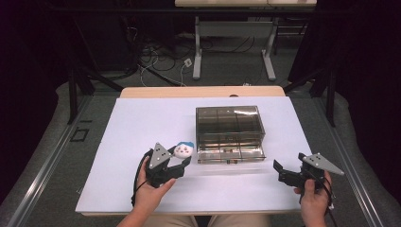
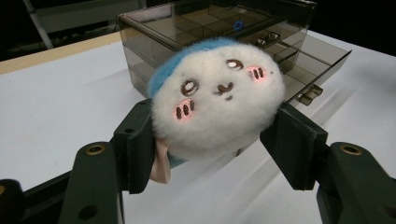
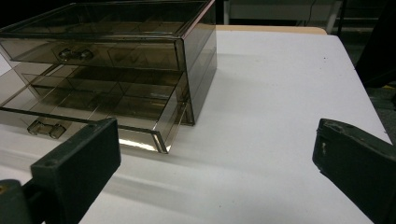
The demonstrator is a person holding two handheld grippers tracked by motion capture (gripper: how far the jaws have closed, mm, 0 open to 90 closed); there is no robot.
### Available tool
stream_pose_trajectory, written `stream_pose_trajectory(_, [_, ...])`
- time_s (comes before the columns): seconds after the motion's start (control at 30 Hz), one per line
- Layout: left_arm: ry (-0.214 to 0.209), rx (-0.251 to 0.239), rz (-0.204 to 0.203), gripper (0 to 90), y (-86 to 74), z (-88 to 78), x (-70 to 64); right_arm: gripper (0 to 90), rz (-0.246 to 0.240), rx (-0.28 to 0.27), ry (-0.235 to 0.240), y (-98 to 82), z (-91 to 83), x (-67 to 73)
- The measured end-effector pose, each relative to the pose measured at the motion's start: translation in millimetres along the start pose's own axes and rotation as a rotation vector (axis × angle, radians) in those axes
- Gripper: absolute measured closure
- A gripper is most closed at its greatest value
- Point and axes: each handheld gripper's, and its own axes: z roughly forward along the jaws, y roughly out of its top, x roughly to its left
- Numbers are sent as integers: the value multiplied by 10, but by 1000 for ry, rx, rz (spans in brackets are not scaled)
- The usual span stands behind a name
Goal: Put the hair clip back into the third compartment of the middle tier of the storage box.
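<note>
A round white plush toy (image 2: 218,97) with a blue cap and pink cheeks sits squeezed between the jaws of my left gripper (image 2: 212,140). From above, the plush toy (image 1: 182,150) hangs just left of the smoky clear drawer box (image 1: 230,132), held by my left gripper (image 1: 185,161). The box's lower drawer (image 3: 100,105) is pulled out toward me and shows divided compartments. My right gripper (image 1: 278,168) stands open to the right of the box front, nothing between its jaws (image 3: 215,163).
A white table top (image 1: 142,123) carries the box; a wooden strip (image 1: 203,91) runs along its far edge. Beyond lie desk legs and cables on the floor. Bare table lies left of and in front of the box.
</note>
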Motion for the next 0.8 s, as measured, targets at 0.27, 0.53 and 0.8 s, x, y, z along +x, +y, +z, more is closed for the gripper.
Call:
stream_pose_trajectory(0.27, [-4, -7, 6, 389, 89, 6, 46, 5, 1, 4, -4, 0, -9, 9])
stream_pose_trajectory(0.53, [-14, 6, 5, 389, 158, 42, 88, 5, 4, 5, -4, -10, -7, -3])
stream_pose_trajectory(0.8, [-38, 2, -17, 389, 274, 97, 119, 6, 3, 3, -5, -13, -9, -7])
